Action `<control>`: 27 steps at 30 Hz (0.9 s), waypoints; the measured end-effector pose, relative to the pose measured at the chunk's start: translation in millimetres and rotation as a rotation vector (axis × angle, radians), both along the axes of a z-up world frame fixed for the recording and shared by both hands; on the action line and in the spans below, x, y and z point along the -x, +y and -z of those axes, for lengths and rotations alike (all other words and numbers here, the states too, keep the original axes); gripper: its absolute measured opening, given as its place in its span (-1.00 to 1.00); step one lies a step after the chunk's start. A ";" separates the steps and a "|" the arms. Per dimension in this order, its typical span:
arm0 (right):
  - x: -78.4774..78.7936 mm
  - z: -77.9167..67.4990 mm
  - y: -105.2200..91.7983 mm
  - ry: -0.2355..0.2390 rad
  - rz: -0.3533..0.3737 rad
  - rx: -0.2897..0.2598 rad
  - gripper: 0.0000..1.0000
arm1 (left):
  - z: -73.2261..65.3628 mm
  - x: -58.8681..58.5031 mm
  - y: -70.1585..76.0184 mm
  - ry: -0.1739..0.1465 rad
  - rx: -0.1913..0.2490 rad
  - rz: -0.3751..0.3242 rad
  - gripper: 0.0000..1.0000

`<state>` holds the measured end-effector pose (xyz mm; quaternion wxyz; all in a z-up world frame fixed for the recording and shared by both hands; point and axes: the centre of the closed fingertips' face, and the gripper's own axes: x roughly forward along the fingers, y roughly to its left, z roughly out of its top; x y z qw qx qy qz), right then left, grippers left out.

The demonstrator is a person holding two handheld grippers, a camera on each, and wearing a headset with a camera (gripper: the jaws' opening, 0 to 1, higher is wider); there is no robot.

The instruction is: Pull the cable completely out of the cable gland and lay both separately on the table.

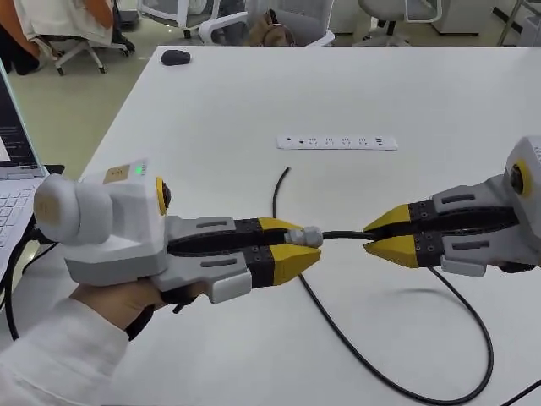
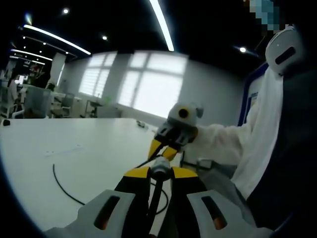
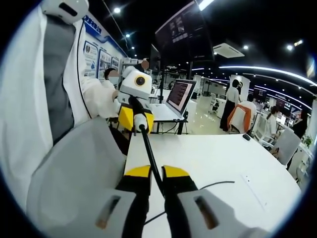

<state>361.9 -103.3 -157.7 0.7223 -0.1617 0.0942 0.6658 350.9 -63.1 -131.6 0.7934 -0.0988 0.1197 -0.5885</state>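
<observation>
- Cable gland (image 1: 309, 236), a small pale plastic fitting, sits pinched at the left gripper (image 1: 306, 245) tips in the head view. The right gripper (image 1: 369, 238) is clamped on the thin black cable (image 1: 342, 234) just beyond it. That smooth jacket could slip through the jaws on a hard pull.
- Left gripper view: the cable also runs back between these jaws, so their squeeze may trap it and stall the pull.
- Right gripper view: the cable stretches straight to the gland. A jerk could pop the rounded fitting loose.
</observation>
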 end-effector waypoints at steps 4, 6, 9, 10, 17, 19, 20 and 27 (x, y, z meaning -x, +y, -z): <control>0.9 1.6 0.3 0.008 -0.001 0.000 -0.87 | -0.7 1.4 -0.4 -0.009 -0.004 0.005 -0.66; 1.1 2.3 0.6 0.010 -0.002 -0.001 -0.87 | -1.6 2.1 -0.7 -0.014 0.001 0.008 -0.66; 0.6 4.4 0.9 0.010 -0.011 0.010 -0.86 | -2.5 3.8 -1.6 -0.017 0.005 0.015 -0.66; 0.0 4.4 0.9 0.009 -0.011 0.013 -0.86 | -2.7 4.3 -1.8 -0.019 0.005 0.017 -0.66; -5.3 -7.2 6.6 -0.010 -0.005 -0.015 -0.71 | -6.7 1.8 0.0 -0.028 0.018 0.008 -0.66; -4.3 -9.7 10.2 -0.015 -0.011 -0.019 -0.66 | -6.2 1.8 0.3 -0.028 0.014 0.009 -0.66; -3.4 -10.7 11.8 -0.017 -0.016 -0.021 -0.64 | -5.9 1.9 0.4 -0.028 0.013 0.009 -0.66; 8.8 -17.0 27.3 -0.034 -0.081 -0.024 -0.55 | -4.9 4.9 -0.5 -0.026 0.009 0.016 -0.66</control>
